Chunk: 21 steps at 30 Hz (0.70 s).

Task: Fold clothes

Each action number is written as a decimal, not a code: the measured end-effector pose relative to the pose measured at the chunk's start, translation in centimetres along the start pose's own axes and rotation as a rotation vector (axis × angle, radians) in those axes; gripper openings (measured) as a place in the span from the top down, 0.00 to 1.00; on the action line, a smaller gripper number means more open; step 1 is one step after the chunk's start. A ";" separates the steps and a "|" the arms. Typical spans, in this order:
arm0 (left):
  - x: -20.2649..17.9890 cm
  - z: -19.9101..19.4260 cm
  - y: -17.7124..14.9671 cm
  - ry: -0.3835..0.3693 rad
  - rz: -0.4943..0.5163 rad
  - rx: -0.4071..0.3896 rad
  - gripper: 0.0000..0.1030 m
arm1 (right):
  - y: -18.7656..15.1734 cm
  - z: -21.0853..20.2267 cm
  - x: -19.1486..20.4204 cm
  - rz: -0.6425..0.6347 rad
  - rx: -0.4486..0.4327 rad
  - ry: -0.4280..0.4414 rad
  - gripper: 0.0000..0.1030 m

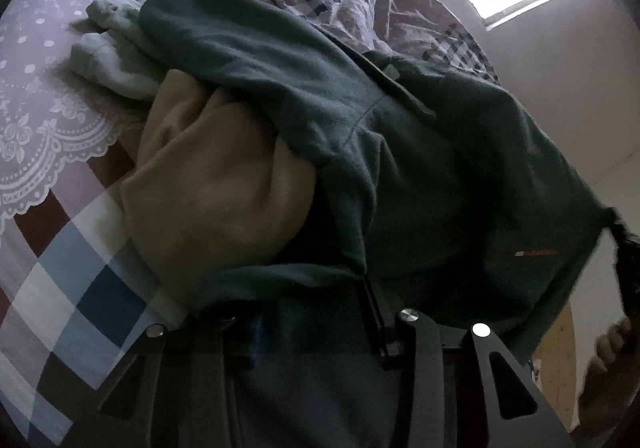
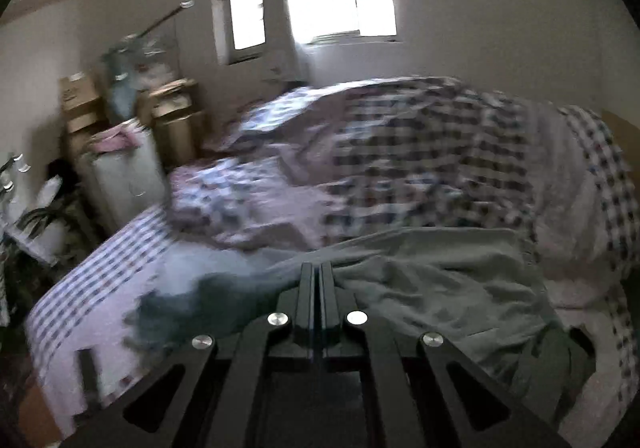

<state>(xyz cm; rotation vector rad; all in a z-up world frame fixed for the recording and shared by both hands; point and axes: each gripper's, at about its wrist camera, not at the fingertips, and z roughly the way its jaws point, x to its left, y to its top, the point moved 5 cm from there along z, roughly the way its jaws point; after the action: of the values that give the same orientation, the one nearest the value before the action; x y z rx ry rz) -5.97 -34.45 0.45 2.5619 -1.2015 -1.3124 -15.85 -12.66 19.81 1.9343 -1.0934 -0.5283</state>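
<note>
Now three: green garment (image 1: 400, 128) in clamped right tool (image 2: 316, 272), beige garment (image 1: 216, 176), pale garment (image 1: 108, 60); left tool (image 1: 298, 304) unclear.

The dark green garment (image 1: 420, 152) carries a small orange and white mark low on its cloth. Beside it lie a beige garment (image 1: 216, 184) and a pale mint-white garment (image 1: 116, 60). The bed sheet (image 1: 60, 268) is checked in white, light blue, navy and brown, with a mauve panel of white lace pattern and dots. The rumpled quilt (image 2: 420, 152) repeats the small checks with mauve. The gripper fingers (image 2: 306, 288) are black, with silver bolts.
</note>
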 end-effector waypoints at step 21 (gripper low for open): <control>-6.6 5.3 -1.8 -0.172 0.217 0.097 0.52 | -16.4 3.5 3.7 -0.003 0.261 0.317 0.52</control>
<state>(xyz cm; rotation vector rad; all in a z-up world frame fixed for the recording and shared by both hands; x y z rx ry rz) -10.88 -27.34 0.88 2.3335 -1.5590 -1.4815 -8.14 -12.92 4.43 2.1537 -0.9906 -0.0740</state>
